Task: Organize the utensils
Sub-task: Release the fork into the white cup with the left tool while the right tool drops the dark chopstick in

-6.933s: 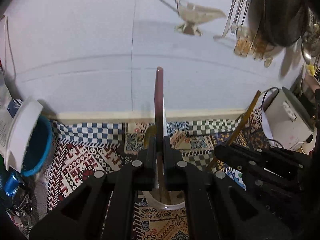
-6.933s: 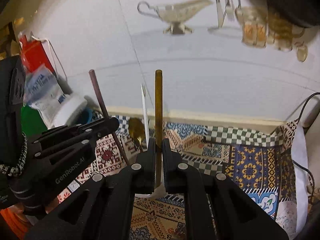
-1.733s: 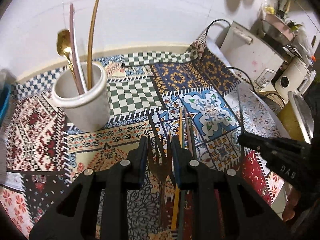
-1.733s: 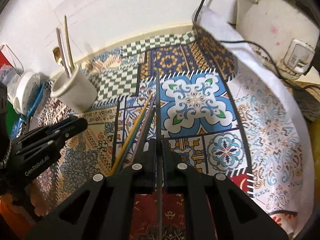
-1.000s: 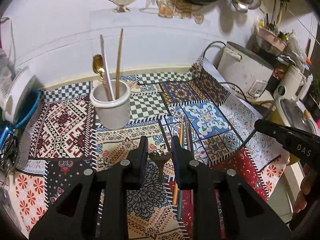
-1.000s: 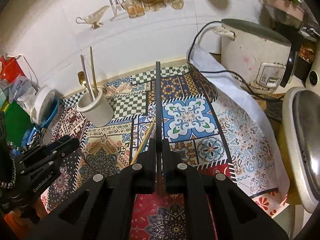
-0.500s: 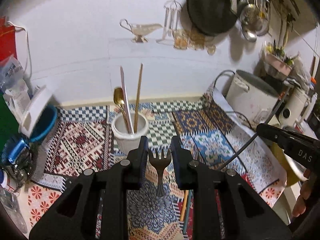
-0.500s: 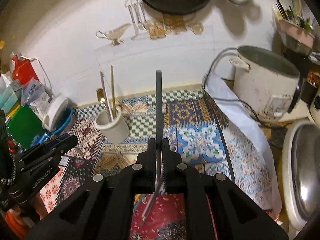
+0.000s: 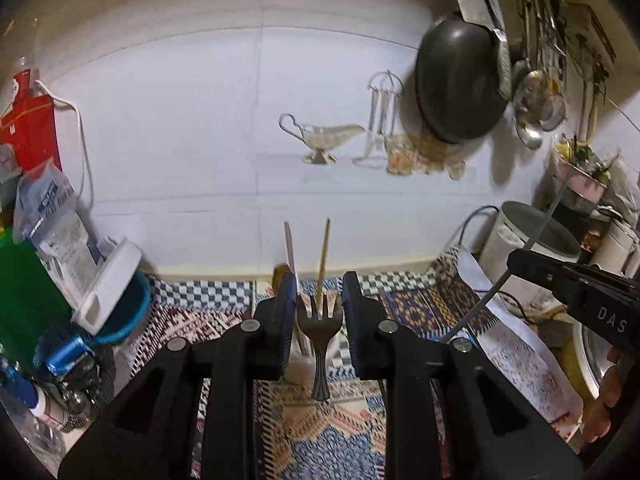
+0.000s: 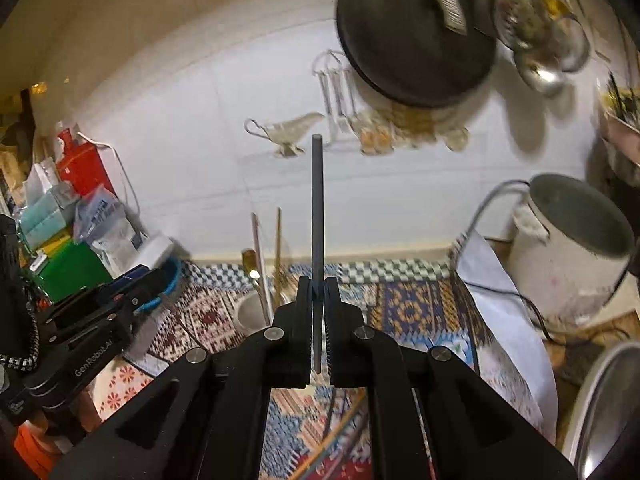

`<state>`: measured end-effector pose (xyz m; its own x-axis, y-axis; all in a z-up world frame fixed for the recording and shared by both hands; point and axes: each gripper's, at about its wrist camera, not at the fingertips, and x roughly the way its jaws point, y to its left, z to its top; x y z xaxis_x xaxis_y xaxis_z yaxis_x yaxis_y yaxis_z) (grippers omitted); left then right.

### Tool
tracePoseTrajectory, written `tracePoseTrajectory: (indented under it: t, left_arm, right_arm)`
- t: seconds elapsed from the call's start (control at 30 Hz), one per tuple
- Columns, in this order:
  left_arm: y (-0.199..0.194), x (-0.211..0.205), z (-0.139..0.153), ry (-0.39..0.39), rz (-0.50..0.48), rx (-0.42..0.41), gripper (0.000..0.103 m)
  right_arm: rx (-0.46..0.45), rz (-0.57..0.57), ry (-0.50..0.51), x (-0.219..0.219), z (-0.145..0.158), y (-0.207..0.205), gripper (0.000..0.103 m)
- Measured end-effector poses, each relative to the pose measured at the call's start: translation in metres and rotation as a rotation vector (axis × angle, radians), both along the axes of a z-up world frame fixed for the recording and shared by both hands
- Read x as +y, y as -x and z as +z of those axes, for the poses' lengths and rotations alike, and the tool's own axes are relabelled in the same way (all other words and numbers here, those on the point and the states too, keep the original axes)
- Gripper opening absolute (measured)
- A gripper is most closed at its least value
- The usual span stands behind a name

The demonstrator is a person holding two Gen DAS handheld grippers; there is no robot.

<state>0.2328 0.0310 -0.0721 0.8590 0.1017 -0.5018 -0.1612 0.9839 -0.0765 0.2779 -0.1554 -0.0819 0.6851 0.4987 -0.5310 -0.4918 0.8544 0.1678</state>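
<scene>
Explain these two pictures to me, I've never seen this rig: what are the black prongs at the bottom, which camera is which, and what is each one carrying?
No robot here: a person holds a two-finger gripper in each hand, with a wide-angle camera on each looking along the fingers. The black prongs are those fingers.

The left wrist view shows the left gripper clamped on a dark fork, tines up. At its right edge is the right gripper, with part of the person's hand.

The right wrist view shows the right gripper shut on a thin dark stick, probably a chopstick, standing upright. The left gripper appears at its left.

Below lies a patterned cloth on the counter. On it stands a white cup holding a gold spoon, a pale utensil and a wooden stick. More sticks lie loose on the cloth nearer the camera.
</scene>
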Motion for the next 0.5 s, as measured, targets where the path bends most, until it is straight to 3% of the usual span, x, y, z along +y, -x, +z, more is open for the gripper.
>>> tracePoseTrajectory:
  t: [0.3,0.5]
  left_arm:
    - [-0.027,0.021,0.012,-0.003,0.034,-0.036,0.022]
    - [-0.054,0.028,0.004,-0.002,0.033,-0.019,0.022]
  right_arm:
    - [-0.025,0.079,-0.027,0.033,0.011,-0.023,0.005]
    - [-0.024,0.125,-0.034,0.054,0.009,-0.043,0.005]
